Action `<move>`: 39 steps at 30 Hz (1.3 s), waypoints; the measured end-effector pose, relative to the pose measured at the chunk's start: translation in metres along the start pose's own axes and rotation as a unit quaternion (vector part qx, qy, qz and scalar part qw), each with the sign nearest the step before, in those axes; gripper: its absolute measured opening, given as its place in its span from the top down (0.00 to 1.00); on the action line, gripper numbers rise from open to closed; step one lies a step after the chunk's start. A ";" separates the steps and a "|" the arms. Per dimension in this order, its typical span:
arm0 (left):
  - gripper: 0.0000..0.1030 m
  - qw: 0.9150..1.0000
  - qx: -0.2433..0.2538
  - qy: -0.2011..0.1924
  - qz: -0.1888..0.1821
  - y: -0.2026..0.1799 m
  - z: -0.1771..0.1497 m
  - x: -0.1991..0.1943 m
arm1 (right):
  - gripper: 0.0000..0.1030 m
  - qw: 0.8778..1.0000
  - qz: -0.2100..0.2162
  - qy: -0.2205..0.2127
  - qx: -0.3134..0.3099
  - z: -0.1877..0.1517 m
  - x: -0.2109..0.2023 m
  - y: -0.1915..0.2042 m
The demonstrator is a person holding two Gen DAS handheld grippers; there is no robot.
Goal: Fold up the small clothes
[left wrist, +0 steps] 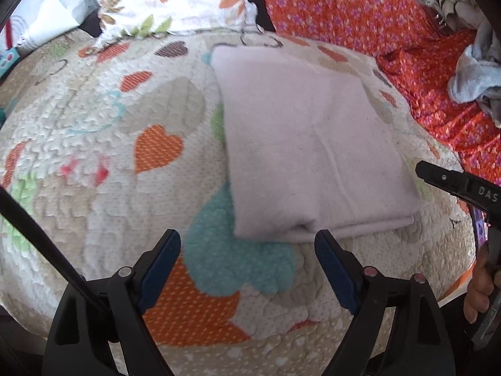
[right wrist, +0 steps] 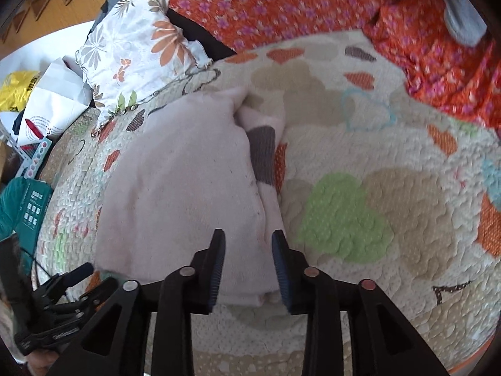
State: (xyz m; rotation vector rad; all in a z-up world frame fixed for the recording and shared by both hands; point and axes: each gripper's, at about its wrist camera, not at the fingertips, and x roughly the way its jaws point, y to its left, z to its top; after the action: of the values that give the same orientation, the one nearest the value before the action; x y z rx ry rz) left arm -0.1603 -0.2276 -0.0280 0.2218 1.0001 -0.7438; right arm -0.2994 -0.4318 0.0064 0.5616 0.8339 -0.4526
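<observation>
A pale pink garment [left wrist: 313, 144] lies folded into a rectangle on the quilted heart-pattern bedspread [left wrist: 94, 119]. My left gripper [left wrist: 247, 244] is open and empty, just in front of the garment's near folded edge. In the right wrist view the garment [right wrist: 181, 181] shows a grey patch along its right fold. My right gripper [right wrist: 249, 244] is open, its jaws on either side of the garment's near right corner, not closed on it. The right gripper also shows at the right edge of the left wrist view [left wrist: 454, 185]. The left gripper shows in the right wrist view's bottom left corner [right wrist: 72, 282].
An orange flowered cloth [left wrist: 360, 9] lies along the far side, with a grey-blue garment [left wrist: 472, 75] on it. A white floral pillow [right wrist: 137, 50] sits at the far left. Bags and boxes [right wrist: 34, 125] lie beside the bed on the left.
</observation>
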 end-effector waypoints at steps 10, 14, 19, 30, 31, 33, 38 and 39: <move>0.16 0.996 -0.071 -0.021 0.042 0.057 -0.006 -0.012 | 0.57 0.999 -0.022 -0.017 -0.042 0.002 0.007 0.025; 0.16 0.993 -0.096 -0.020 0.067 0.078 -0.012 -0.007 | 0.57 0.999 -0.023 -0.015 -0.040 0.001 0.008 0.023; 0.16 0.990 -0.106 -0.013 0.091 0.092 -0.020 0.000 | 0.52 0.999 -0.023 -0.015 -0.033 0.002 0.009 0.020; 0.08 0.990 -0.071 -0.010 0.120 0.082 -0.023 0.011 | 0.48 0.999 -0.018 -0.008 -0.029 0.002 0.012 0.023; 0.06 0.990 -0.068 -0.009 0.122 0.081 -0.023 0.012 | 0.48 0.999 -0.017 -0.007 -0.028 0.002 0.012 0.023; 0.04 0.990 -0.062 -0.009 0.126 0.079 -0.023 0.014 | 0.46 1.000 -0.015 -0.005 -0.027 0.003 0.013 0.024; 0.00 0.989 -0.065 -0.015 0.130 0.080 -0.024 0.017 | 0.45 1.000 -0.009 0.000 -0.025 0.003 0.015 0.025; 0.00 0.989 -0.064 -0.018 0.131 0.080 -0.024 0.017 | 0.44 1.000 -0.009 0.001 -0.027 0.003 0.016 0.025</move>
State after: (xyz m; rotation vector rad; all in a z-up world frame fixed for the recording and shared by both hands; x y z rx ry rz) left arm -0.1186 -0.1644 -0.0681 0.2216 0.9598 -0.4415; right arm -0.2741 -0.4165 0.0027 0.5057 0.8513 -0.4447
